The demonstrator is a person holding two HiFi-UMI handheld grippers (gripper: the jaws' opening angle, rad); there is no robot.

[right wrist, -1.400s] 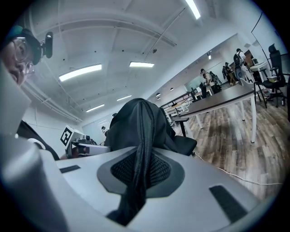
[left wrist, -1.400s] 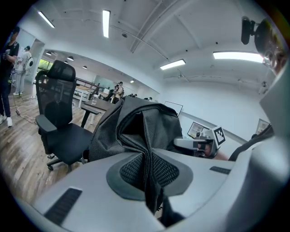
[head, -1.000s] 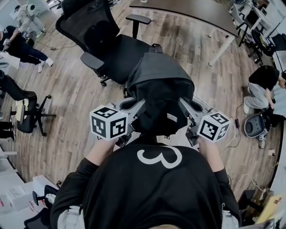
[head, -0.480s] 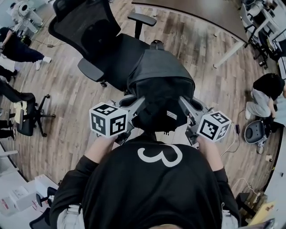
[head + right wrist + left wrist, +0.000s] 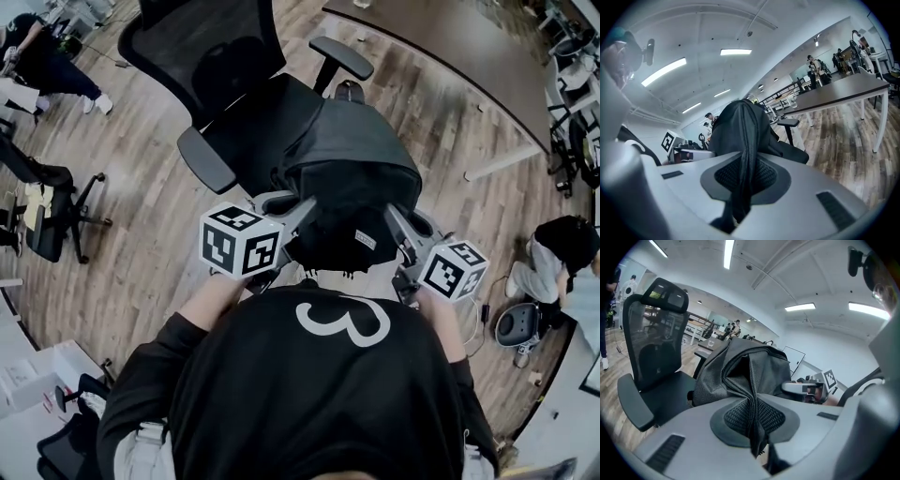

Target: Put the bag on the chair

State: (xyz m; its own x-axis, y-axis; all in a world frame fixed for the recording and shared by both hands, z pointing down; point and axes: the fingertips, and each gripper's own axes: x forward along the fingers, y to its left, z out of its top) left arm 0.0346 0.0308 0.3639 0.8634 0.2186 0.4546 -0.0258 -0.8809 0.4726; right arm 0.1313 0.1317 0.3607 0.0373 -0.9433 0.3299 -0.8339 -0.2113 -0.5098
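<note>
A dark grey and black bag (image 5: pixel 349 178) hangs between both grippers, over the front of the seat of a black office chair (image 5: pixel 251 122). My left gripper (image 5: pixel 292 223) is shut on the bag's left side; in the left gripper view a fold of the bag (image 5: pixel 751 394) is pinched between the jaws. My right gripper (image 5: pixel 394 223) is shut on the right side, where a fold of the bag (image 5: pixel 744 159) runs down between the jaws. The chair's mesh back (image 5: pixel 658 348) stands left of the bag. The chair's armrest (image 5: pixel 787 123) shows beyond the bag.
A long dark table (image 5: pixel 450 42) on white legs stands to the right behind the chair. Another office chair (image 5: pixel 52 211) is at the left. People sit at the far left (image 5: pixel 42 70) and crouch at the right (image 5: pixel 562 248). Wood plank floor (image 5: pixel 141 253) lies all around.
The bag and both grippers have come closer to the chair; its seat now lies under the bag's far end. Both grips are unchanged.
</note>
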